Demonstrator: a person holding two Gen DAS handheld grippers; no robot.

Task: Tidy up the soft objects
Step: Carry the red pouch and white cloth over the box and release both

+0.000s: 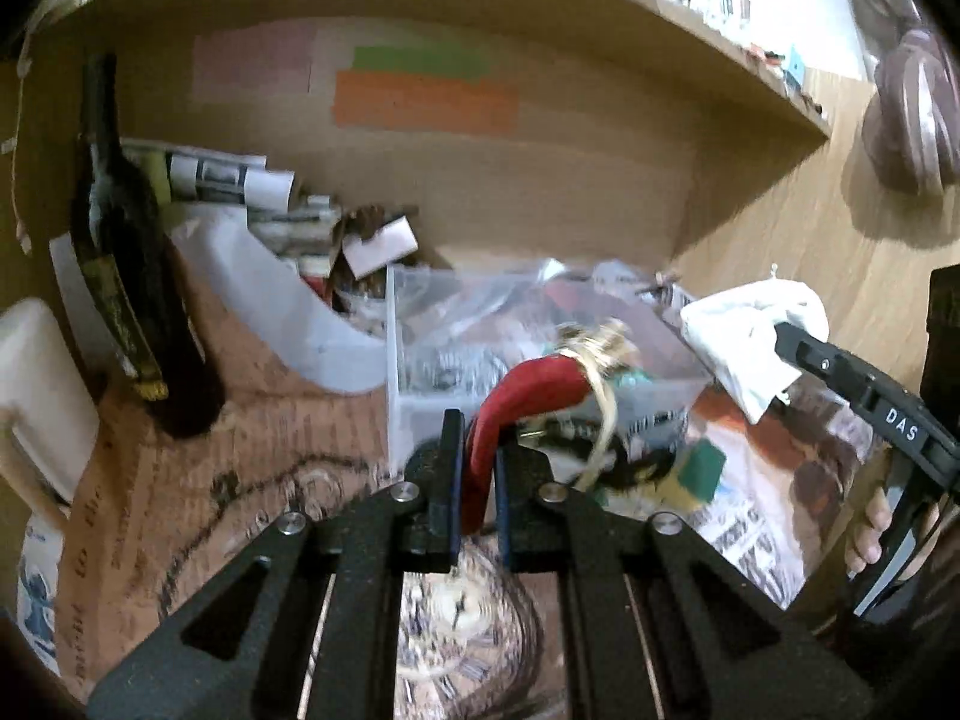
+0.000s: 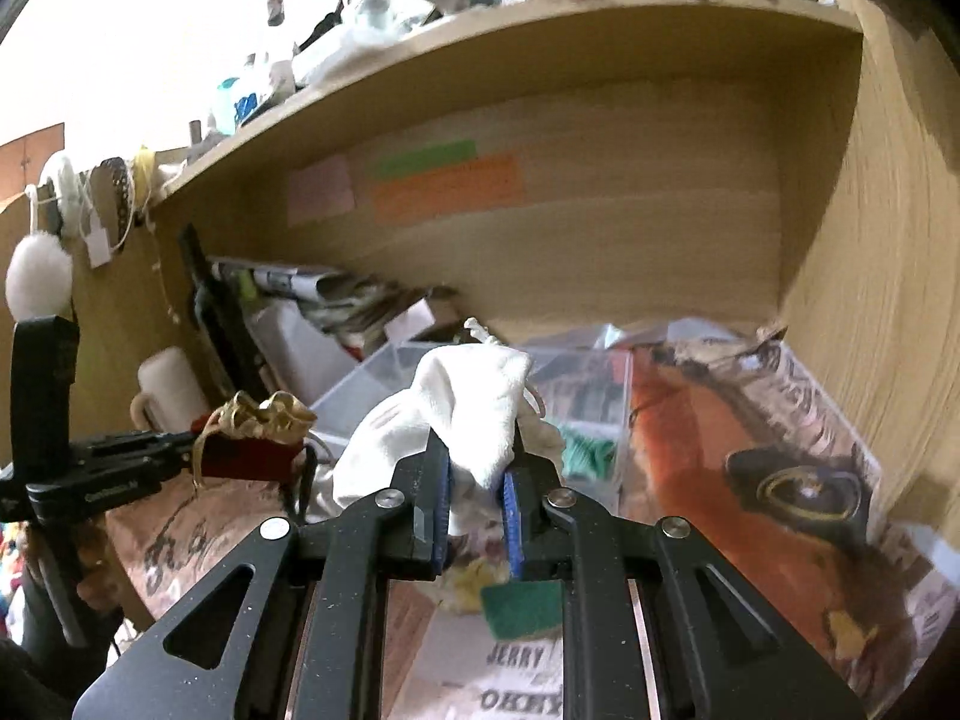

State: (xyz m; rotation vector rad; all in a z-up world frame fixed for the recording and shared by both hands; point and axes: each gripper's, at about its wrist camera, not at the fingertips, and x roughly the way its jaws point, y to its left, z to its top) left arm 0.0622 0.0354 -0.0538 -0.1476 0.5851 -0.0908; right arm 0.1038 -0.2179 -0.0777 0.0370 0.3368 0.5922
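Progress looks mid-way, both hands loaded. Left gripper [image 1: 479, 468] has its fingers clamped on a red pouch [image 1: 528, 396] w/ gold tie, centre of the left view, held above the clear plastic bin [image 1: 396, 372]. Right gripper [image 2: 477, 480] has its fingers clamped on a white cloth bag [image 2: 462, 408], centre of the right view, just in front of the same bin. Neither is put down yet. Green sponge [image 2: 522, 606], lower centre, lies loose on the newspaper-covered table [image 2: 750, 420]; prob. next, though the blur makes that a guess.
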